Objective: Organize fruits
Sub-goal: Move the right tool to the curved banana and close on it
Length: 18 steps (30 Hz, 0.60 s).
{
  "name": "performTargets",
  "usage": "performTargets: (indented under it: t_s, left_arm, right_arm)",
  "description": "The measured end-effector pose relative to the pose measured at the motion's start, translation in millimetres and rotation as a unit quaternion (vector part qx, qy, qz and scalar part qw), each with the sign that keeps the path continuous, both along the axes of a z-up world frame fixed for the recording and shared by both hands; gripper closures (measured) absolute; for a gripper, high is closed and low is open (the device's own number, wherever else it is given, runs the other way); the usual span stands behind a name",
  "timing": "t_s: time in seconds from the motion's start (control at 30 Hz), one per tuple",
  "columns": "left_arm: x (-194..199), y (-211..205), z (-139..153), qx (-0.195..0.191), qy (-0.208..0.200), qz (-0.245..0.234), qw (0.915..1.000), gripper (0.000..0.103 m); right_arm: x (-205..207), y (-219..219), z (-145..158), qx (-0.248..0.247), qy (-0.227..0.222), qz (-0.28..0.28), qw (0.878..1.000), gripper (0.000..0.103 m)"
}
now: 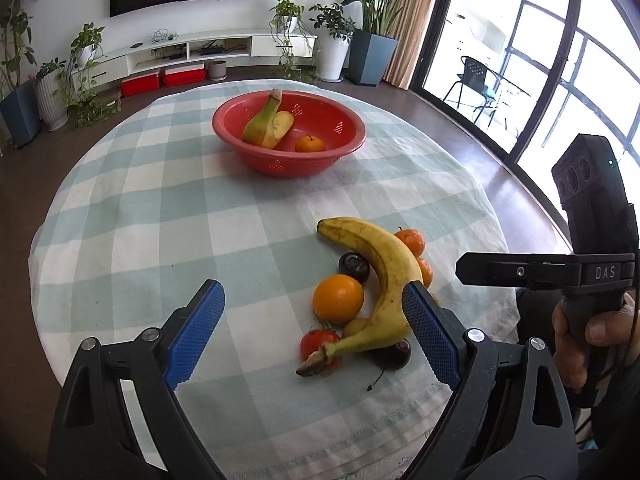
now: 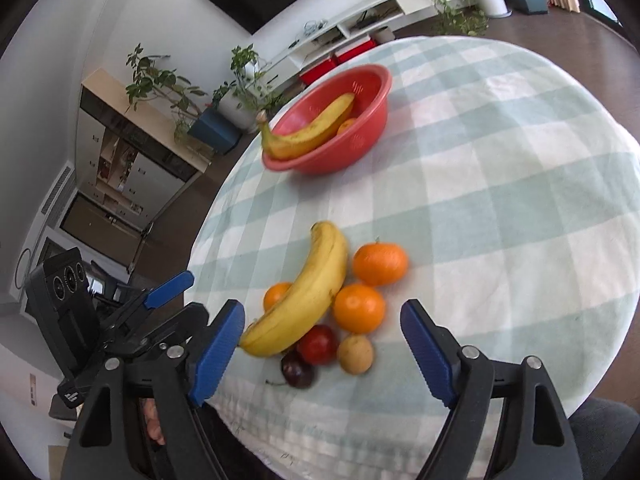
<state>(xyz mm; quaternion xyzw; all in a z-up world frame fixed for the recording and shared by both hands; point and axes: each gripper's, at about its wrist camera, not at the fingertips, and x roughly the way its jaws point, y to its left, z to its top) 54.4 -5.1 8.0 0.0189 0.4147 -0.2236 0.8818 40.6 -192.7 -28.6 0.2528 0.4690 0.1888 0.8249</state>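
- Two tongs, both spread apart and empty: my left tongs (image 1: 314, 332) sit low over the bench (image 1: 140, 208), my right tongs (image 2: 322, 344) face the fruit pile.
- The loose banana (image 2: 310, 292) lies across oranges (image 2: 359, 308), a red fruit (image 2: 318, 344) and dark cherries (image 2: 297, 369); lifting it may, I judge, send the round ones rolling off the near cloth edge.
- The red bowl (image 1: 289, 132) stands well apart, already holding a banana and a small orange; a long carry risks a drop.
- Only "DAS" (image 1: 605, 273) reads, on my right tool.
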Motion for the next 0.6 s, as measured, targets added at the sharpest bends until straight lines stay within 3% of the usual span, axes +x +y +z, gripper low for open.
performTargets:
  t_s: [0.4, 0.6]
  left_arm:
    - [-22.6, 30.0, -10.4, -0.044, -0.026, 0.031, 0.9982, 0.013]
    - [-25.5, 37.2, -13.8, -0.063, -0.045, 0.037, 0.9963, 0.013]
  right_arm:
    - [31.7, 33.2, -13.9, -0.026, 0.084, 0.008, 0.996, 0.021]
    - [48.8, 27.7, -18.5, 0.011, 0.139, 0.0, 0.99, 0.022]
